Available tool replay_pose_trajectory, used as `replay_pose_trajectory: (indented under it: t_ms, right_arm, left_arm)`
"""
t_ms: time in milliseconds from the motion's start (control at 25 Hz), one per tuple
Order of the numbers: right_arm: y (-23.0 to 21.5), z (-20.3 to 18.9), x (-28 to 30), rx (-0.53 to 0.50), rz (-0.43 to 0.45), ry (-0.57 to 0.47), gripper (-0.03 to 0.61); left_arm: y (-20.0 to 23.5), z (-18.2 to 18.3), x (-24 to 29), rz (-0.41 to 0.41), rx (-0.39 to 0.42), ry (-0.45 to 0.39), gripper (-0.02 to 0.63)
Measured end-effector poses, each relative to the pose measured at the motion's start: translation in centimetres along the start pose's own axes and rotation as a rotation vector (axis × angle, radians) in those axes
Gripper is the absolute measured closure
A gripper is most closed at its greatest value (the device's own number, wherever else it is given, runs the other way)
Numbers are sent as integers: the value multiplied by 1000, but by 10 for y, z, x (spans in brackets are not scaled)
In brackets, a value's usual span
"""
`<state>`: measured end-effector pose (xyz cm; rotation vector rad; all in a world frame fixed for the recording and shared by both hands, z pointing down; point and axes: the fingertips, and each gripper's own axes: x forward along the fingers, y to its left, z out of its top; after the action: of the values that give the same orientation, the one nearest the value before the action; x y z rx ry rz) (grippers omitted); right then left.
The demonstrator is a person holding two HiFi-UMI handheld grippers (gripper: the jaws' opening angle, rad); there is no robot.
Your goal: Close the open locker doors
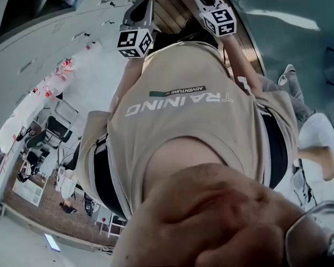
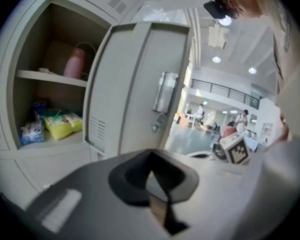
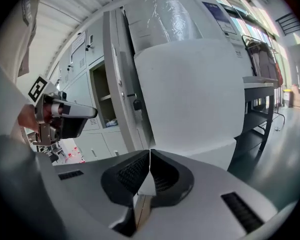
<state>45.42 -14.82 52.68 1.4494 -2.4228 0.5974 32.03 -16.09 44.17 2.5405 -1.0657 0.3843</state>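
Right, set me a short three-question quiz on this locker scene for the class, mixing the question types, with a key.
1. True or false: the locker door is fully closed.
2. What stands on the upper shelf? A: a pink bottle. B: a helmet. C: nothing.
3. Fill in: the jaws of the left hand-held gripper are ___.
Key: 1 false; 2 A; 3 together.

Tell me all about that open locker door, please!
The locker door is pale grey and looks like painted metal. It stands upright, swung wide open to the right of its compartment. Its face carries a shiny lock plate and a row of vent slots low down. Nothing seen touches it.
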Motion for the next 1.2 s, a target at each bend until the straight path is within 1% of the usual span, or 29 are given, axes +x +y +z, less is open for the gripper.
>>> replay_pose_trajectory:
  t_ms: [80,160,320,480,600,720,880,1000,1120,1200]
  right_arm:
    - [3,17,5,-16,14,-12,563]
    - [9,31,8,-33,28,-24,563]
    - [18,61,19,-87,42,-47,563]
    - [32,101,19,-121,49,-112,563]
    - [38,124,17,-137,61,-149,563]
    - [45,139,13,-152,121,-180,563]
    - [49,151,6,-164,209,-207,563]
    - [54,157,10,-191,297,-205,563]
    - [60,166,9,-223,415,-201,563]
    - [65,172,8,-247,492,-203,563]
  left_arm:
    - [9,-1,-9,36,-15,-2,615]
    - [16,-3,-19,51,-32,-1,615]
    - [28,3,-29,47,-38,-25,615]
    - [45,13,-40,33,-15,-57,615]
    - [61,10,-47,24,-23,-72,615]
    - [74,6,-50,36,-28,-80,615]
    - [80,8,-44,85,-41,-79,615]
    - [85,11,-42,154,-54,-77,615]
    - [79,15,-43,228,-78,-79,615]
    - [74,16,-42,273,-69,-74,615]
